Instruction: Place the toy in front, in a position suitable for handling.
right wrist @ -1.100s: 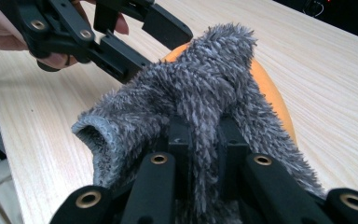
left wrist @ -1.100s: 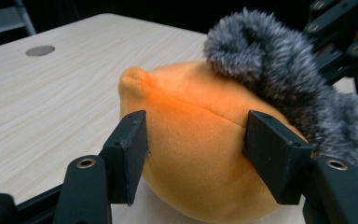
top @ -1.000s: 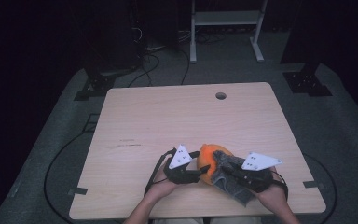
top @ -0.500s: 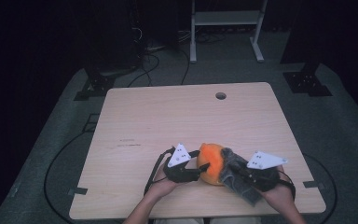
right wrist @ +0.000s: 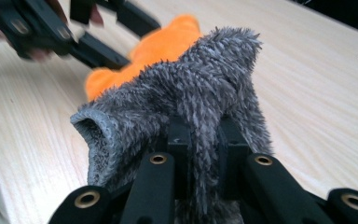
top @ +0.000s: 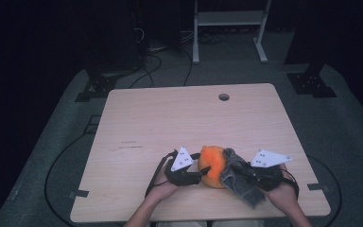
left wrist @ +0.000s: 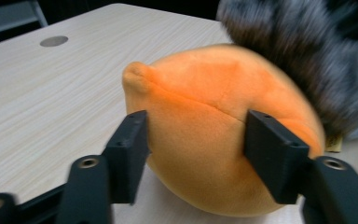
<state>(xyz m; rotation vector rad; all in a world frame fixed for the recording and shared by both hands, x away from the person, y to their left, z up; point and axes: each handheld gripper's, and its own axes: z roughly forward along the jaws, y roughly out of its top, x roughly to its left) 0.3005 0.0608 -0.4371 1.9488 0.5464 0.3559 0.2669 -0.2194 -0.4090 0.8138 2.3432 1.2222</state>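
My left gripper (left wrist: 193, 154) clamps the orange plush (left wrist: 214, 135); my right gripper (right wrist: 200, 140) pinches the grey furry cloth (right wrist: 191, 93) draped against it.

There is 1 orange plush toy (top: 212, 165) and 1 fuzzy grey cloth (top: 240, 182) on 1 table (top: 170, 123). There are 2 grippers, the left gripper (top: 203, 173) and the right gripper (top: 238, 169), and each has 2 black jaws and 1 grey plate on top. The table has 1 round hole (top: 224, 97).
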